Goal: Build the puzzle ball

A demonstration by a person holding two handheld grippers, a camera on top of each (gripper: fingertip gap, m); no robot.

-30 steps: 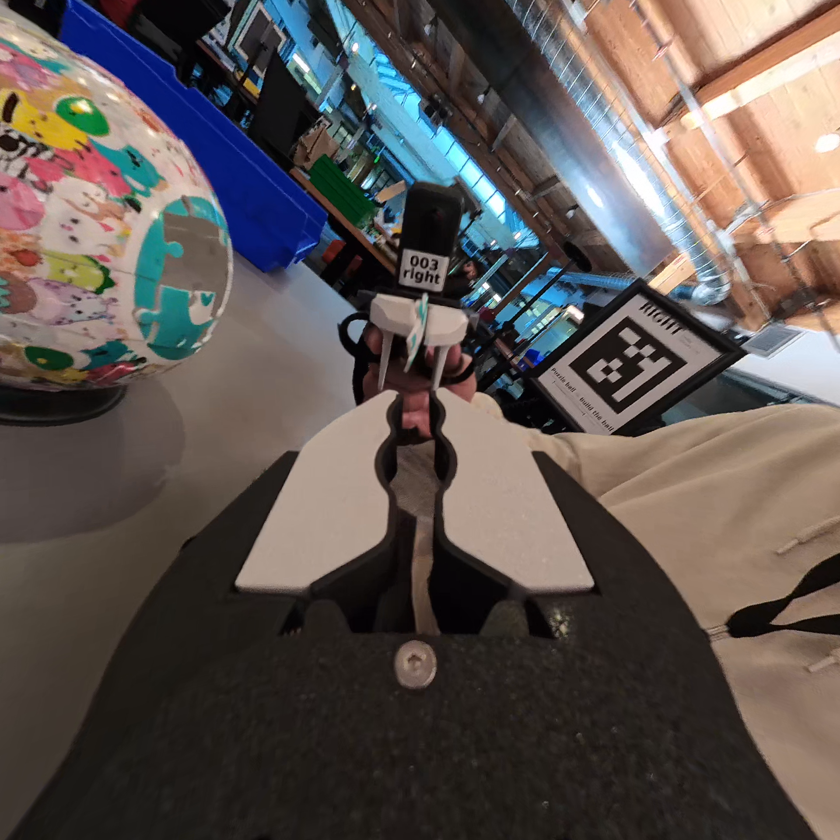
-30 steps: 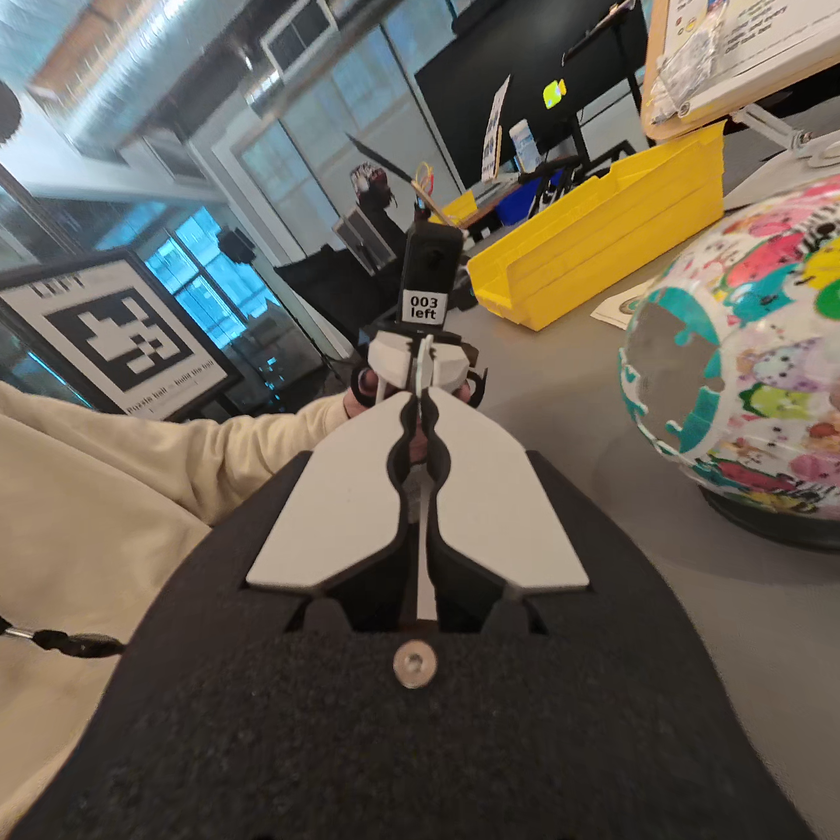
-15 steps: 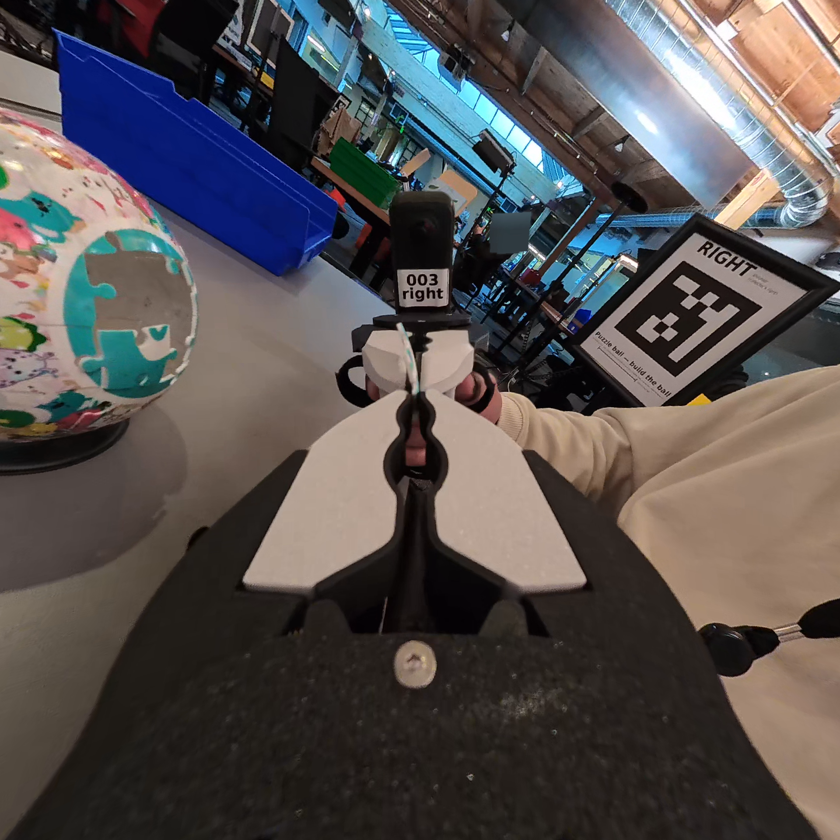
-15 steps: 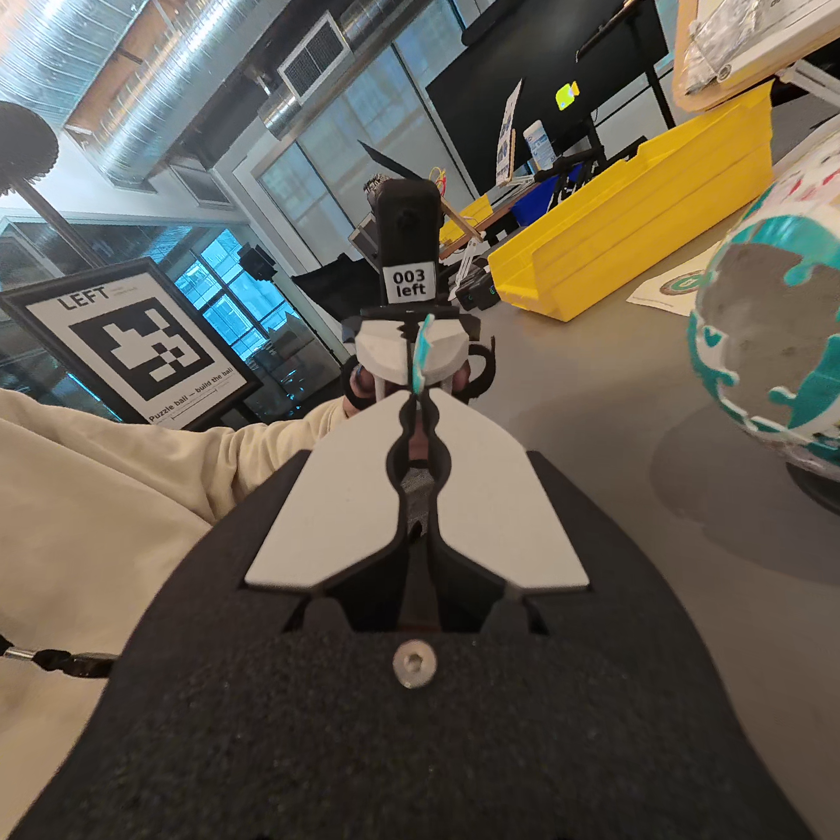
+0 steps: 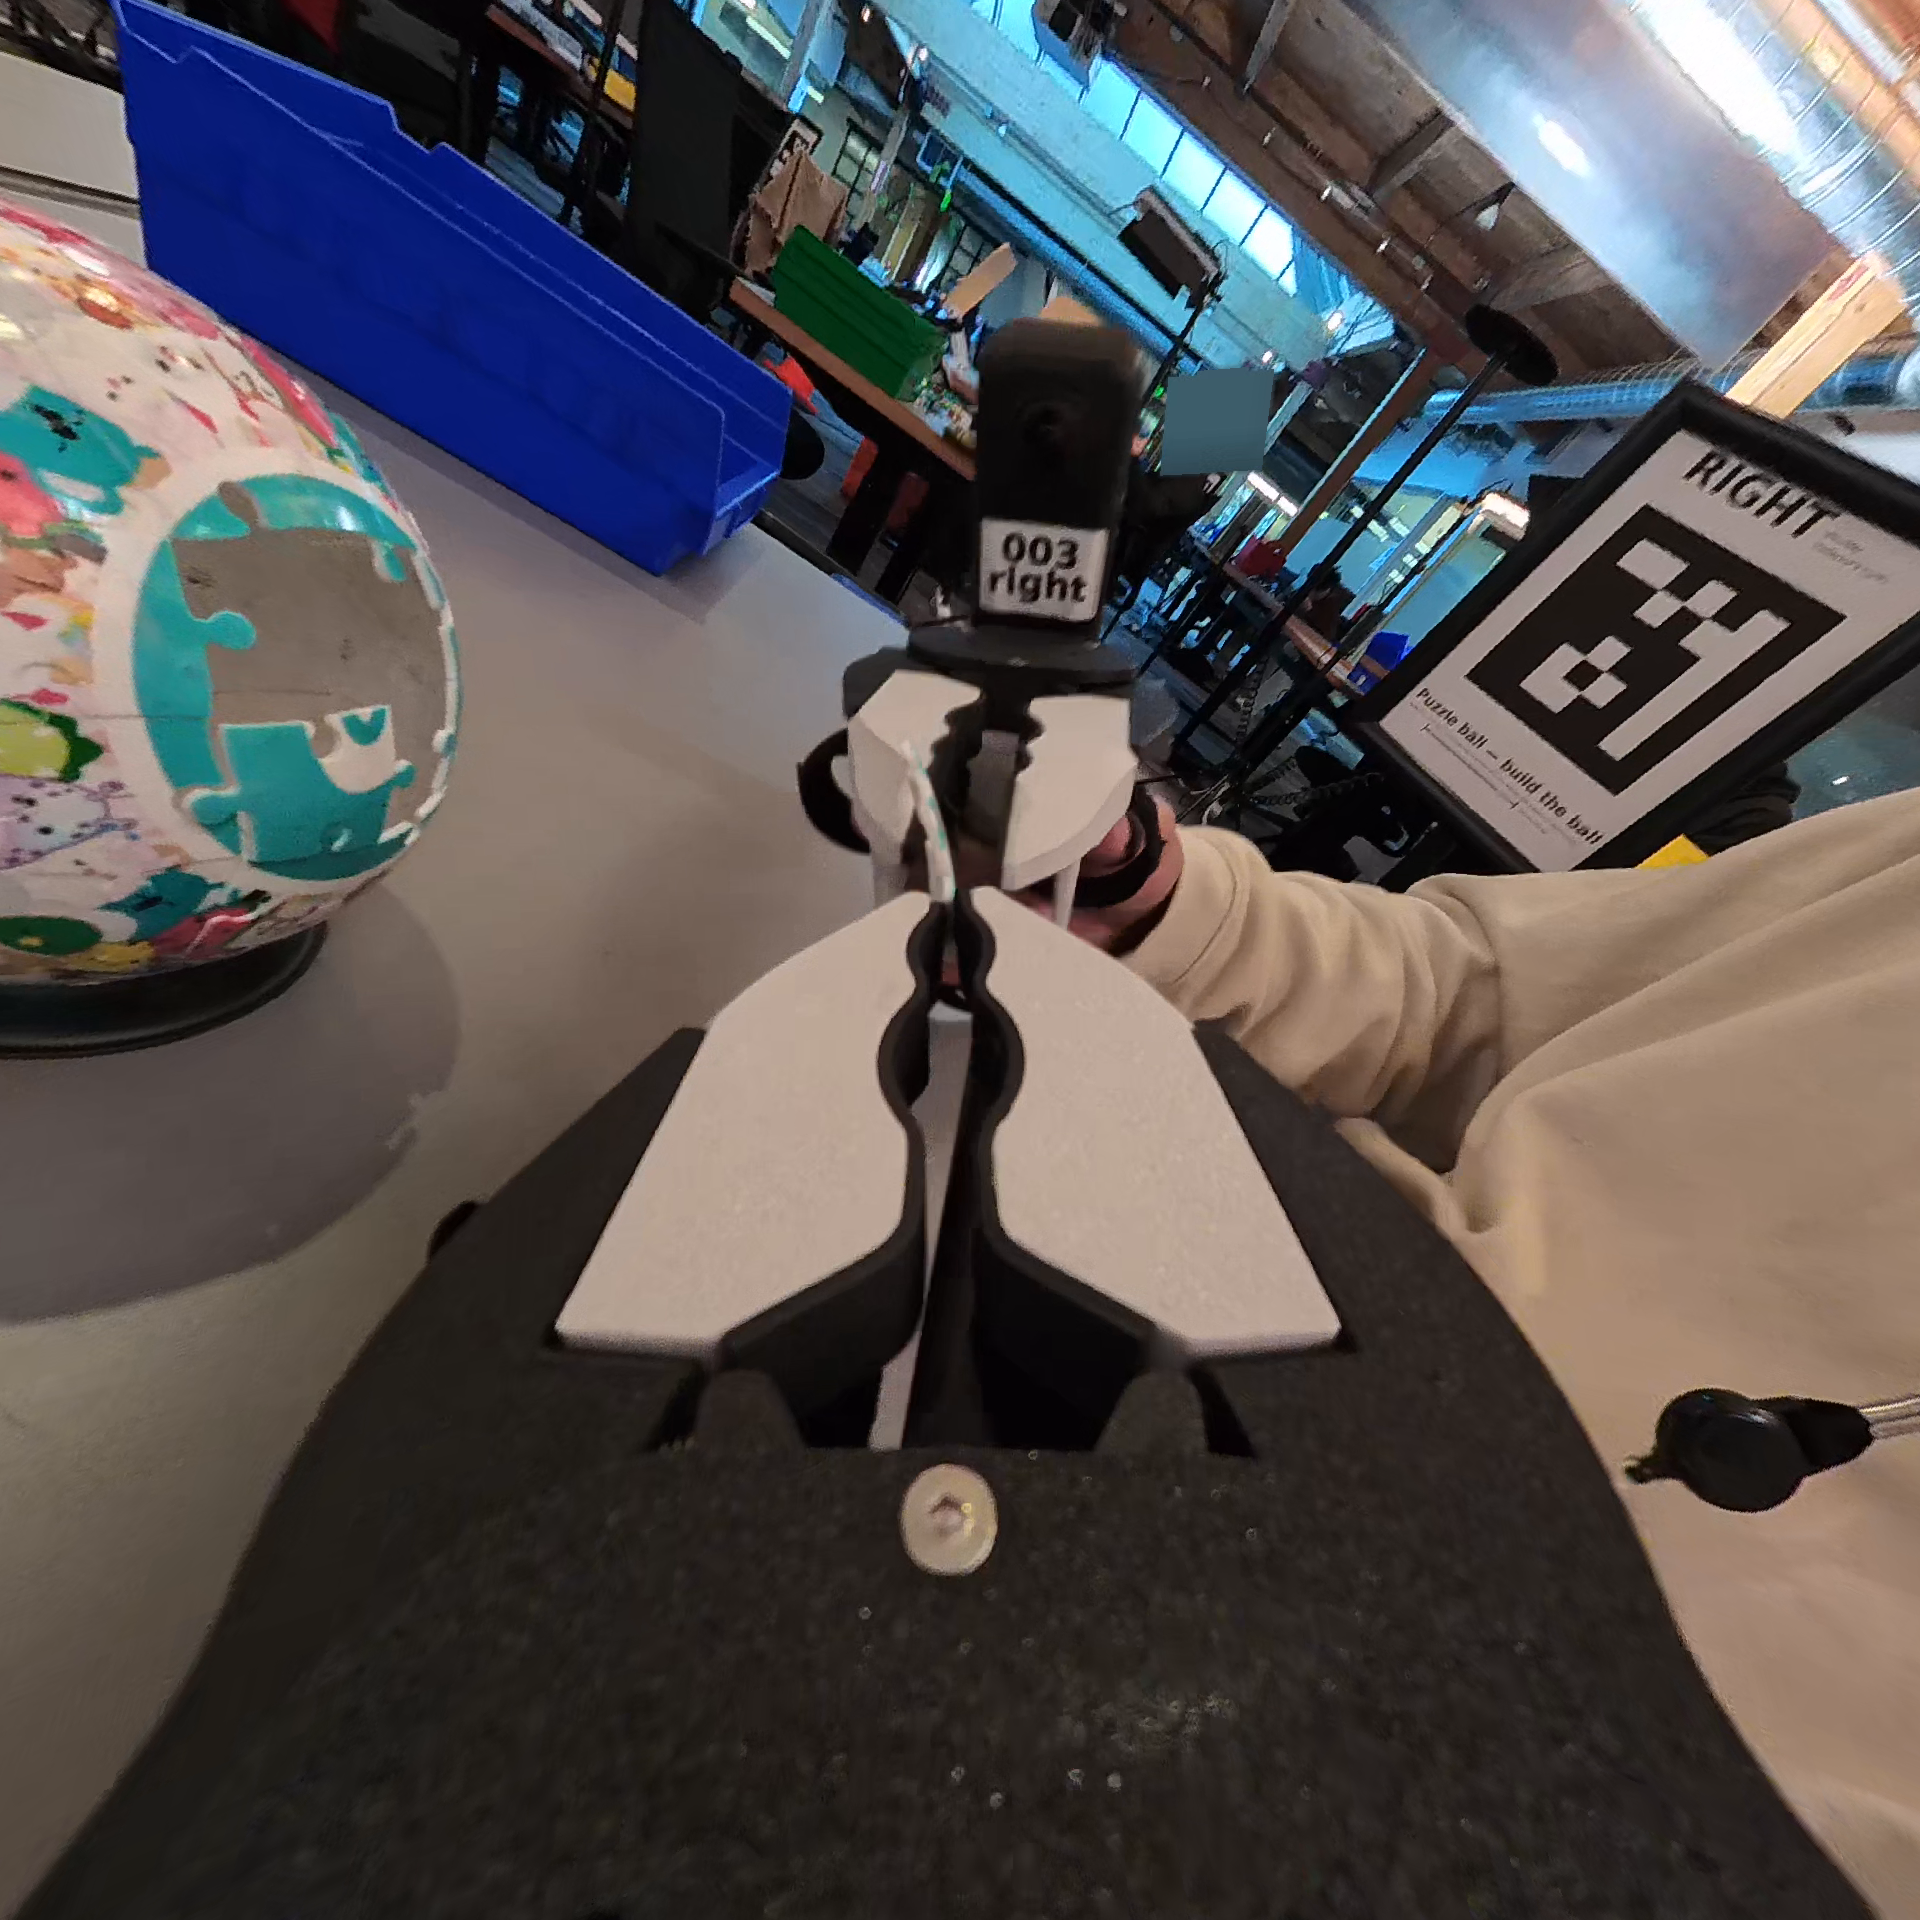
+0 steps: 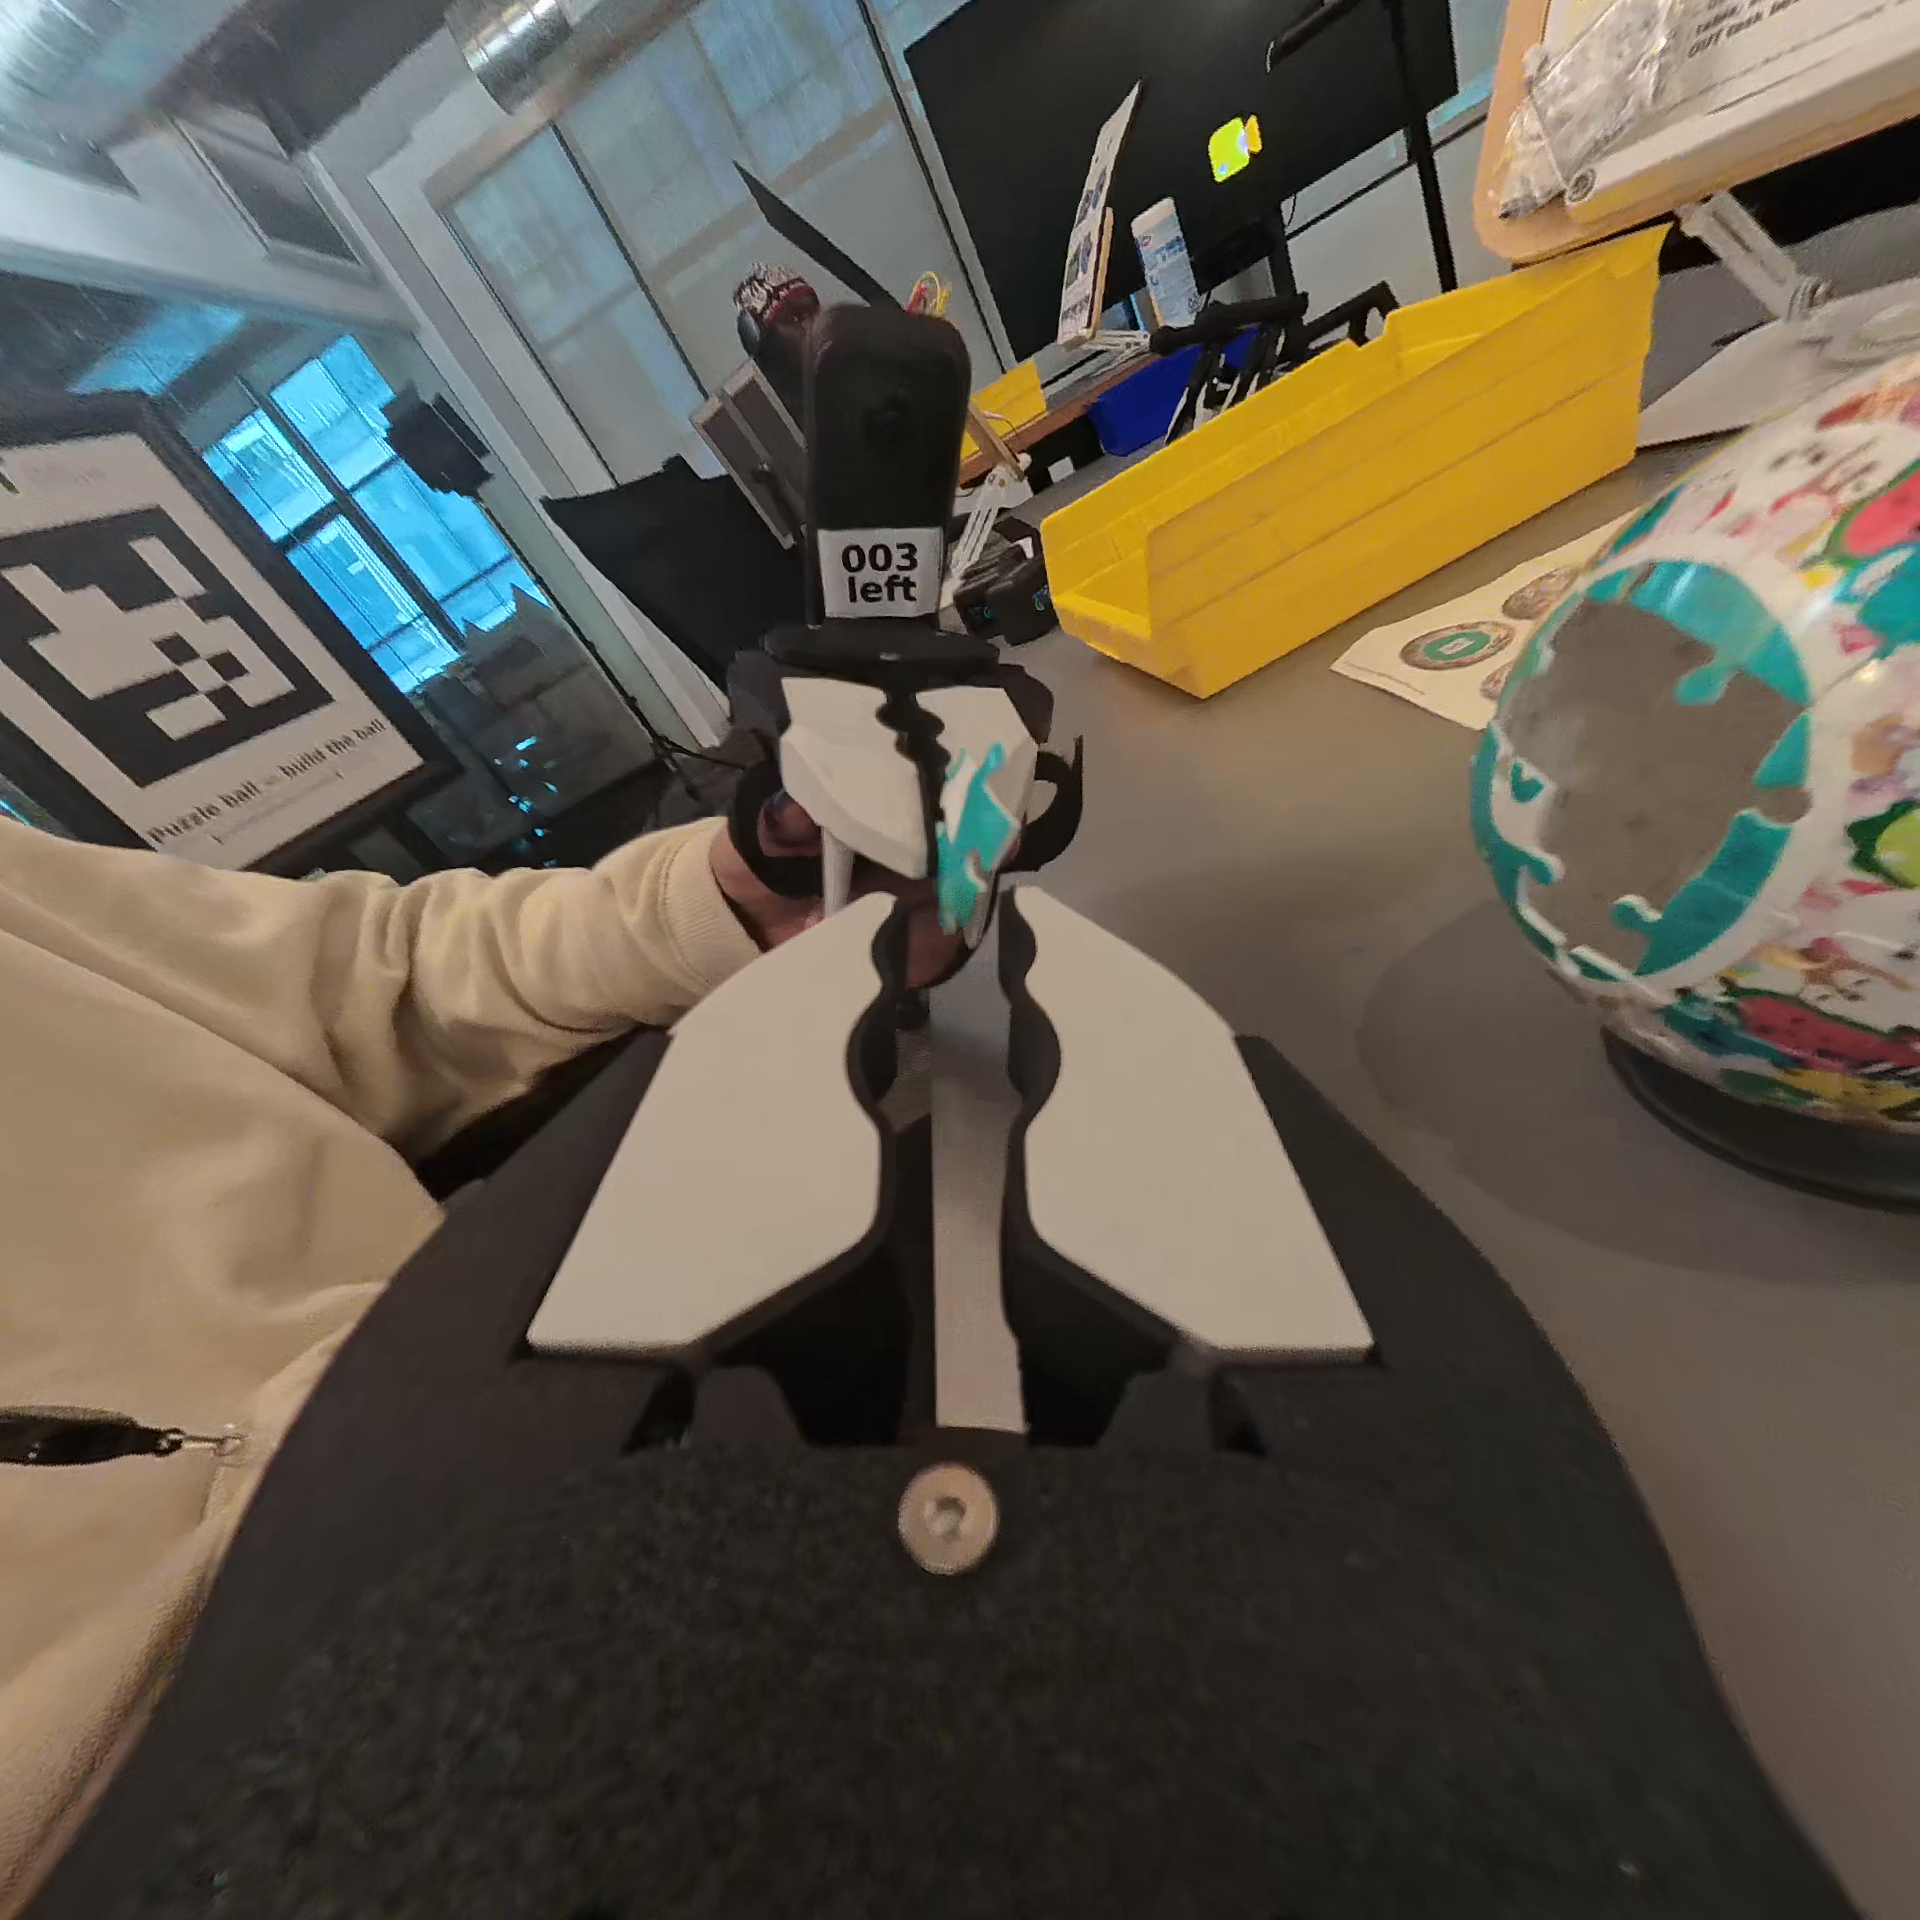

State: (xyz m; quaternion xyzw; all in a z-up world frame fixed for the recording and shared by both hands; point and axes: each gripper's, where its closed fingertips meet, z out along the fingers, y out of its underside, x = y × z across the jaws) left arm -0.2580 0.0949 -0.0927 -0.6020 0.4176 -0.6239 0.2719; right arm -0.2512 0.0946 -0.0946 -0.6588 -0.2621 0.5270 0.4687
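Ball: many-coloured spherical puzzle ball (image 5: 156,644) on a dark round stand (image 5: 156,997), on the grey table (image 5: 623,790), with an unfilled grey patch ringed in teal.
Piece: teal-and-white puzzle piece (image 6: 971,836) held edge-on between the two grippers, well apart from the ball.
Left gripper (image 5: 951,914): clenched on the piece.
Right gripper (image 6: 951,914): fingers parted, the piece between them.
Bins: blue plastic bin (image 5: 436,332) behind the ball; yellow plastic bin (image 6: 1351,499) at the far edge.
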